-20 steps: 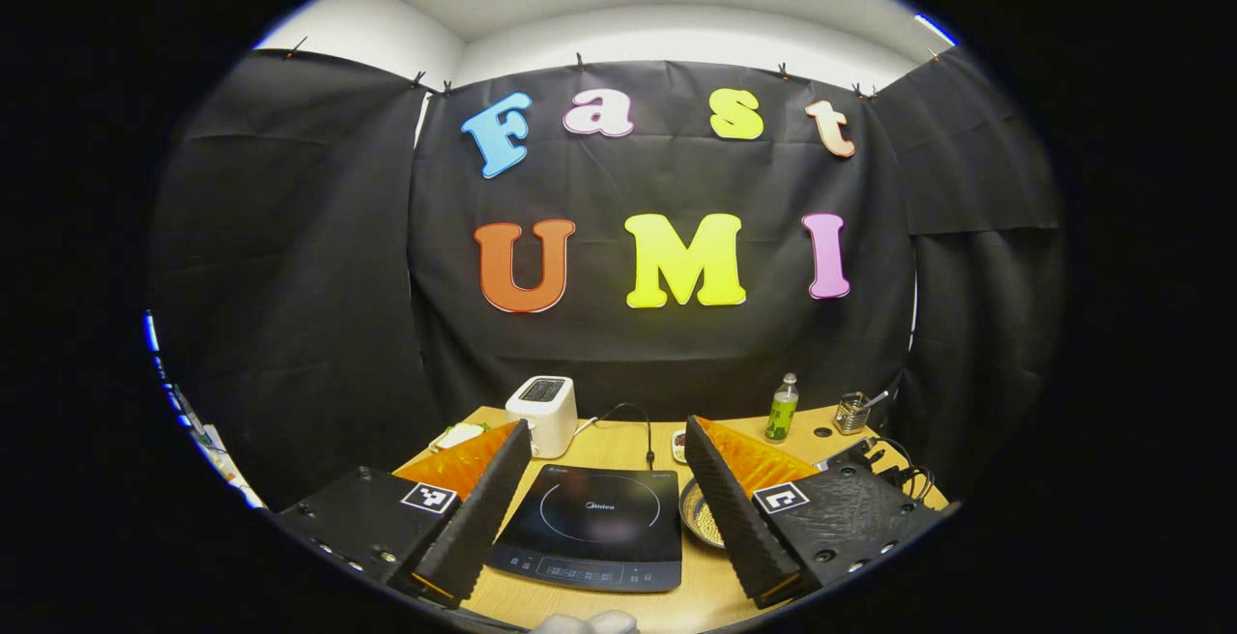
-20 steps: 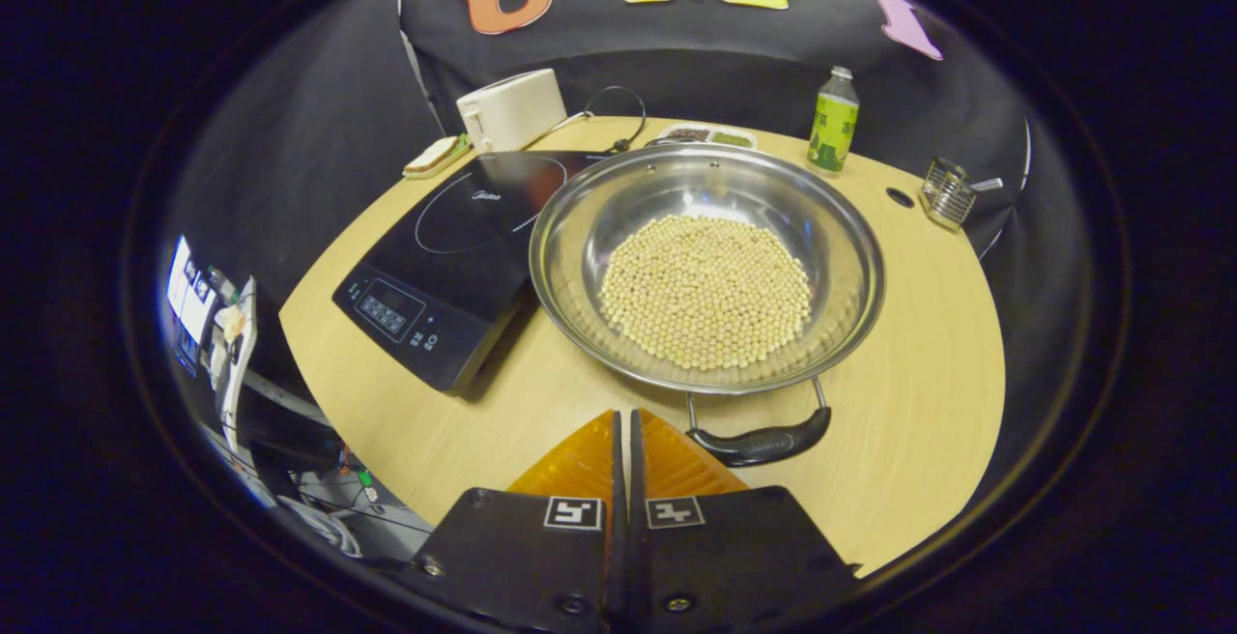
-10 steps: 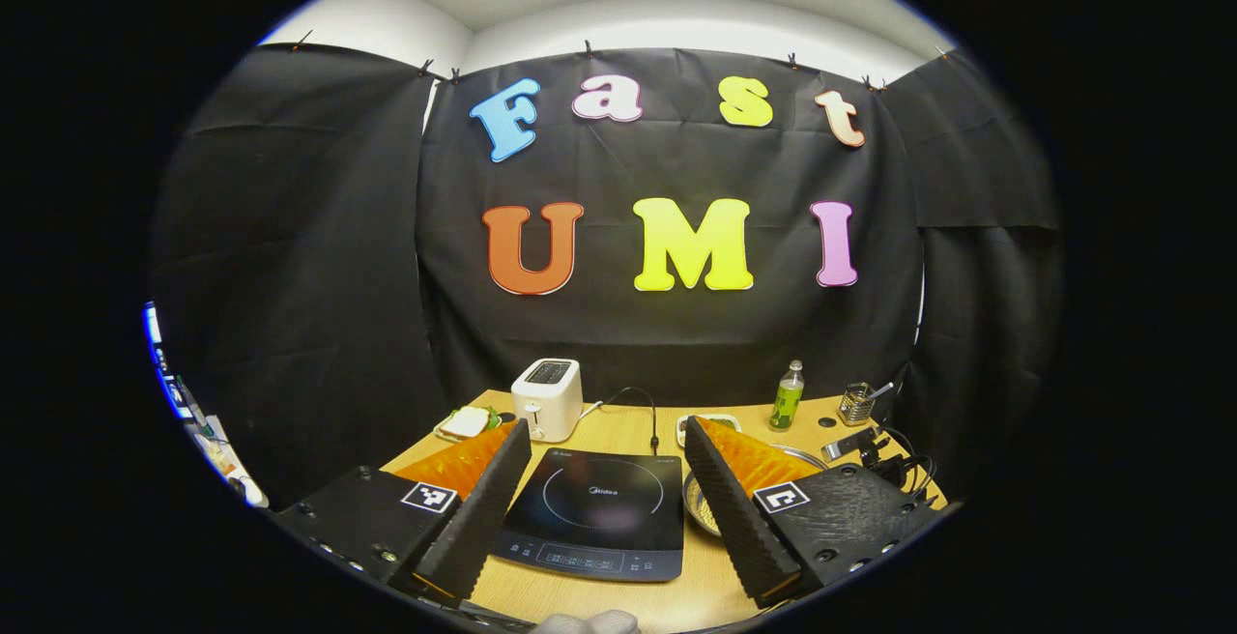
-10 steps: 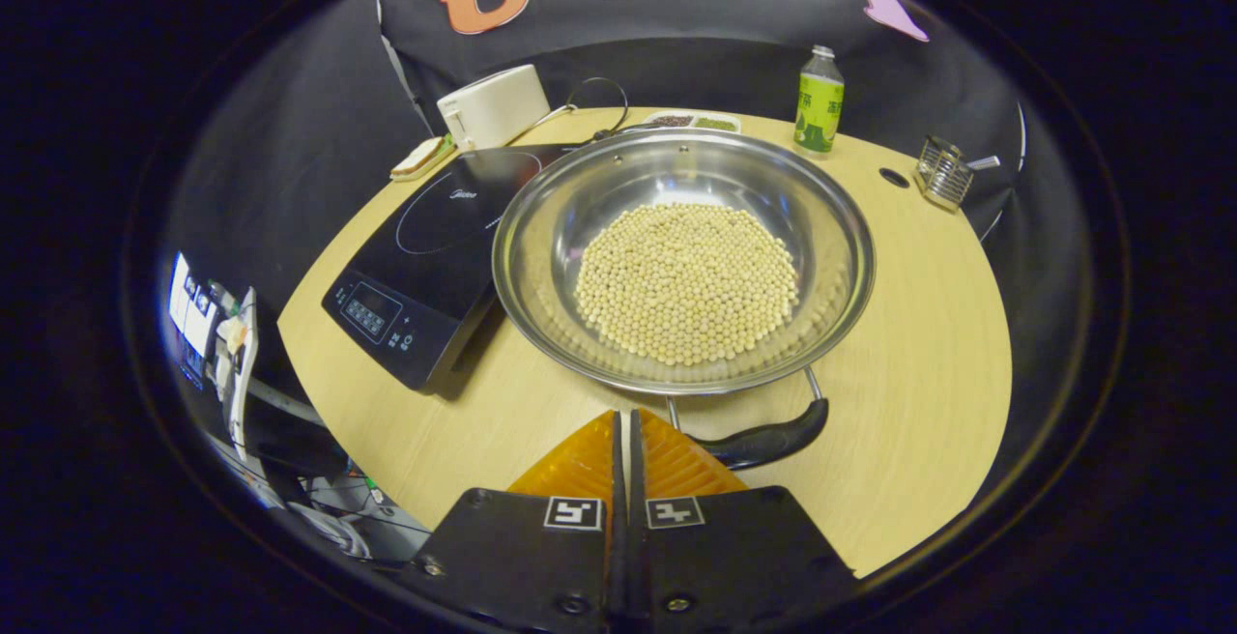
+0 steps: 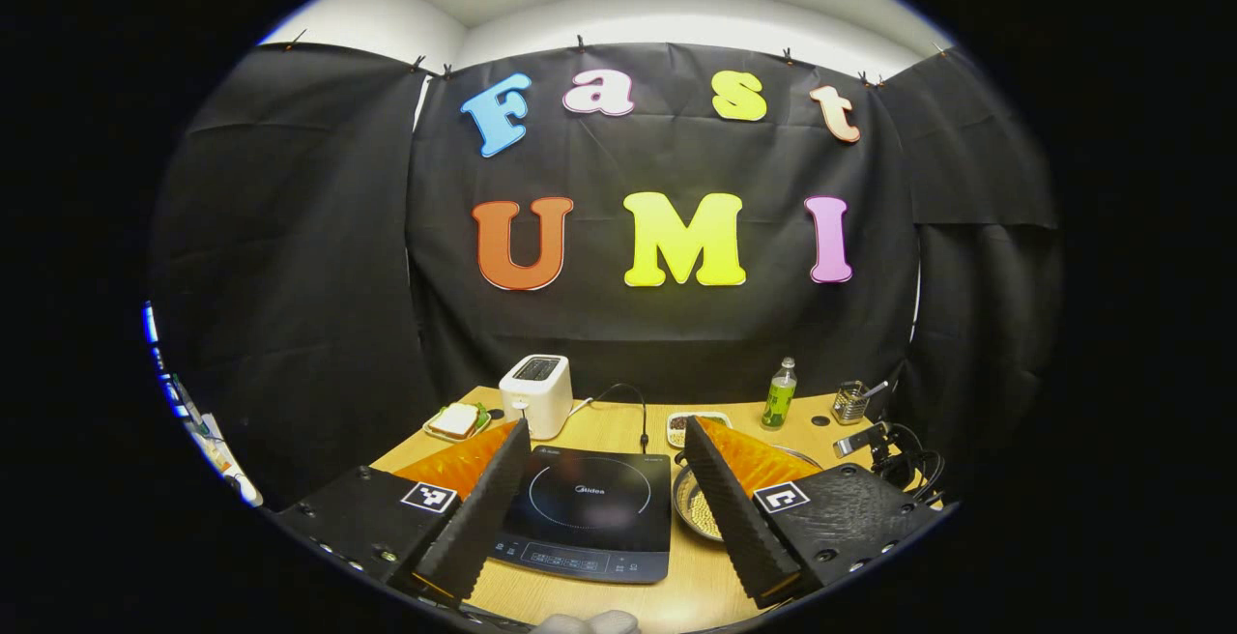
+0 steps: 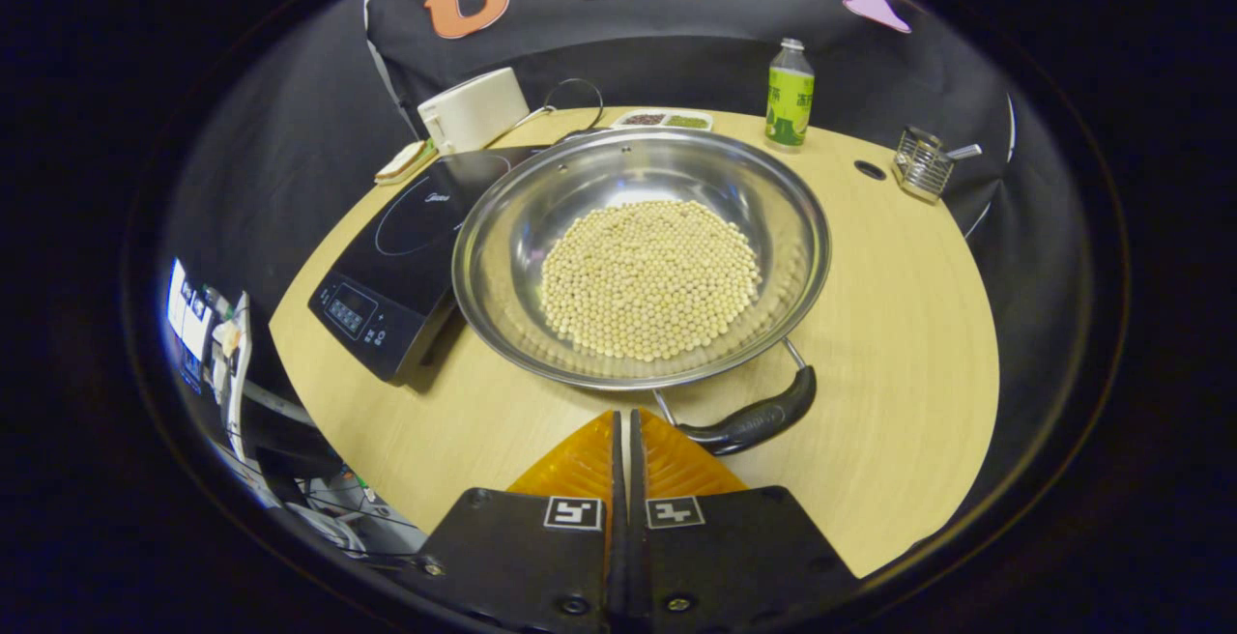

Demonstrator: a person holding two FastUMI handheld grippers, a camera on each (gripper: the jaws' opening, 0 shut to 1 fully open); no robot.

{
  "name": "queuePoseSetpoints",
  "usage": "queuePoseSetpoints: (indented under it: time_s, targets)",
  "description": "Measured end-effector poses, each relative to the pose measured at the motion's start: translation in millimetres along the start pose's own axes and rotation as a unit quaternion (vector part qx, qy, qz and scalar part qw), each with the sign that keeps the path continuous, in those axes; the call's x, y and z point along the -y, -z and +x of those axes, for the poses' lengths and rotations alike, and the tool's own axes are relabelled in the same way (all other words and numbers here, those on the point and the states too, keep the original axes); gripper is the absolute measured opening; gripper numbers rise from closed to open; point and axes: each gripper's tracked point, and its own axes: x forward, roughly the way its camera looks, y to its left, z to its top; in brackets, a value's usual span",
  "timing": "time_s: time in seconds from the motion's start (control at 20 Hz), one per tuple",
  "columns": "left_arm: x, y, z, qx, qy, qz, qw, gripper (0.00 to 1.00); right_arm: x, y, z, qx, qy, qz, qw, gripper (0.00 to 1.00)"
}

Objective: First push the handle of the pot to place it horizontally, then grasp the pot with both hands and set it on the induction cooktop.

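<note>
Centrally, steel pot (image 6: 642, 257) beside "Midea" induction cooktop (image 6: 396, 257), right gripper (image 6: 623, 418) jaws closed at handle (image 6: 754, 418), left gripper (image 5: 604, 436) jaws open

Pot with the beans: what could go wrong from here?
The pot is shallow and loaded with loose beans; a hard shove on the handle by the shut right gripper could spill them. The rim already sits against the induction cooktop, so pushing may knock it.

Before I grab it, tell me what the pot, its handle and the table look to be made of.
Pot: polished metal, likely stainless steel; its wall mirrors the beans. Handle: thin wire arms carrying a glossy dark grip, probably plastic. Table: pale wood-grain top, matte; solid wood or laminate cannot be told.
</note>
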Motion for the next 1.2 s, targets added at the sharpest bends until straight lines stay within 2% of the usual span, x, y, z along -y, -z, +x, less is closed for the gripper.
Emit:
queuePoseSetpoints:
  time_s: [0.1, 0.4, 0.5, 0.55, 0.75, 0.8, 1.2]
  targets:
    - [2.8, -0.3, -0.1, -0.001, -0.003, -0.001, 1.0, 0.95, 6.8, 0.0, -1.0, -0.001, -0.001, 0.0, 1.0, 0.0]
    - [16.6, 5.9, -1.9, -0.009, -0.021, 0.002, 1.0, 0.95, 25.8, -2.4, -2.5, -0.001, -0.01, -0.005, 1.0, 0.04]
    - [21.2, 5.3, -2.8, -0.01, -0.031, 0.002, 0.999, 0.96, 32.4, -2.7, -3.5, -0.002, -0.015, -0.01, 1.0, 0.01]
    - [23.6, 4.3, -3.3, -0.01, -0.034, 0.002, 0.999, 0.96, 36.0, -3.4, -3.9, -0.003, -0.017, -0.012, 1.0, 0.04]
    - [34.2, 6.3, -6.0, -0.016, -0.054, 0.008, 0.998, 0.95, 52.4, -9.1, -4.3, -0.004, -0.028, -0.017, 0.999, 0.01]
    - [36.2, 7.9, -6.7, -0.018, -0.059, 0.008, 0.998, 0.95, 57.7, -10.1, -3.9, -0.005, -0.03, -0.017, 0.999, 0.04]
    - [58.1, 9.6, -7.1, -0.025, -0.092, 0.004, 0.995, 0.95, 98.1, -25.7, -1.6, -0.004, -0.036, -0.018, 0.999, 0.04]
